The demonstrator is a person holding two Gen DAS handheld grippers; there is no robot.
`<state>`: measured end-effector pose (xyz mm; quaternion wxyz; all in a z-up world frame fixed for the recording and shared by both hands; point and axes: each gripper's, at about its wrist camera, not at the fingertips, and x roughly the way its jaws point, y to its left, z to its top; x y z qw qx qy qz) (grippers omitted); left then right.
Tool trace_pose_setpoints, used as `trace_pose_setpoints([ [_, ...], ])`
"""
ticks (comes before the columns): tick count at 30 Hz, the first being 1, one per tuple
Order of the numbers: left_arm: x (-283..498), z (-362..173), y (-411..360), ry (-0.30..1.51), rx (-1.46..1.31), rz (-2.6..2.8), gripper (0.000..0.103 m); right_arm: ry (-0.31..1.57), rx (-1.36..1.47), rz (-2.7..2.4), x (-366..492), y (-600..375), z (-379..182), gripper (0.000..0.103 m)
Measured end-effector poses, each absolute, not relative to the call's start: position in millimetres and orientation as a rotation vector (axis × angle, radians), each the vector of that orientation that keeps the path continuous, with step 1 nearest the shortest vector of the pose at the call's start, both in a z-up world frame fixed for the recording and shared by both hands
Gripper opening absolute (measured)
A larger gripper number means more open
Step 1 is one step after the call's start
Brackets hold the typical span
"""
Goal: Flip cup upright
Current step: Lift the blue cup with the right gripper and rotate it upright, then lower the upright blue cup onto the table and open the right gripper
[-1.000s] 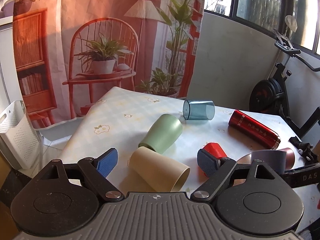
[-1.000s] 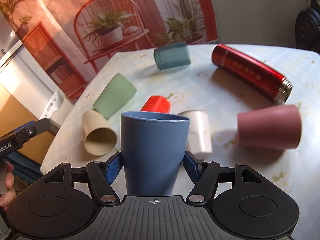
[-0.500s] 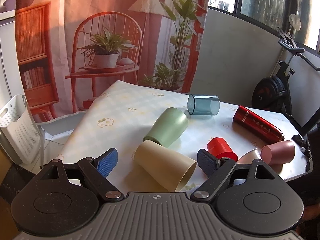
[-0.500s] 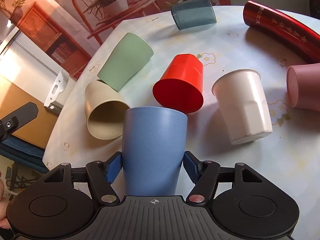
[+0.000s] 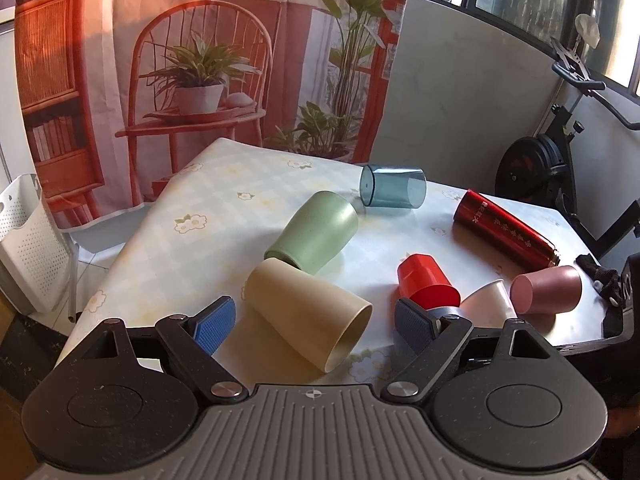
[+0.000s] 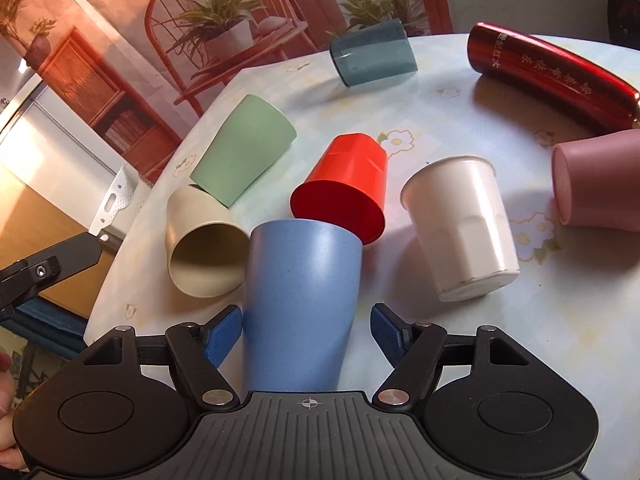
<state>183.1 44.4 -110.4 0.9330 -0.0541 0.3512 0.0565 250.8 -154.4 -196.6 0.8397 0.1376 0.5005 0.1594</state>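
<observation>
A blue cup (image 6: 300, 304) stands between the fingers of my right gripper (image 6: 306, 332), near the table's front edge. The jaws stand apart now, with a gap on the right side of the cup. A beige cup (image 5: 308, 316) lies on its side, mouth toward me, between the open fingers of my left gripper (image 5: 316, 326); it also shows in the right wrist view (image 6: 204, 240). A green cup (image 5: 316, 232), a red cup (image 5: 426, 284), a white cup (image 6: 464, 224), a pink cup (image 5: 548, 288) and a clear blue-grey cup (image 5: 394, 190) lie on their sides.
A red metal flask (image 5: 506, 234) lies on the floral tablecloth (image 5: 224, 208) at the back right. A white perforated basket (image 5: 28, 240) stands on the floor at left. An exercise bike (image 5: 560, 160) stands behind the table at right.
The right gripper lowered the blue cup toward the table and then opened its jaws around it. The left gripper drew slightly closer to the beige cup.
</observation>
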Motion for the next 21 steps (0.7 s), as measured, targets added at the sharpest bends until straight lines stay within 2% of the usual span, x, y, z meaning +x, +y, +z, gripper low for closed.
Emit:
trace_pose_setpoints([
  [5,189,-114,32,0.748,-0.119,0.074,0.088,0.918,0.250,0.252,225,-182,-175,0.068],
  [8,198,-120,21,0.788,-0.131,0.020,0.088,0.831,0.217,0.176,211,-199,-166,0.077],
  [10,206,-127,9,0.811,-0.129,-0.007,0.088,0.791,0.201,0.117,204,-211,-161,0.077],
  [21,254,-173,-18,1.004,-0.232,-0.029,0.088,0.713,0.232,-0.002,192,-258,-153,0.077],
])
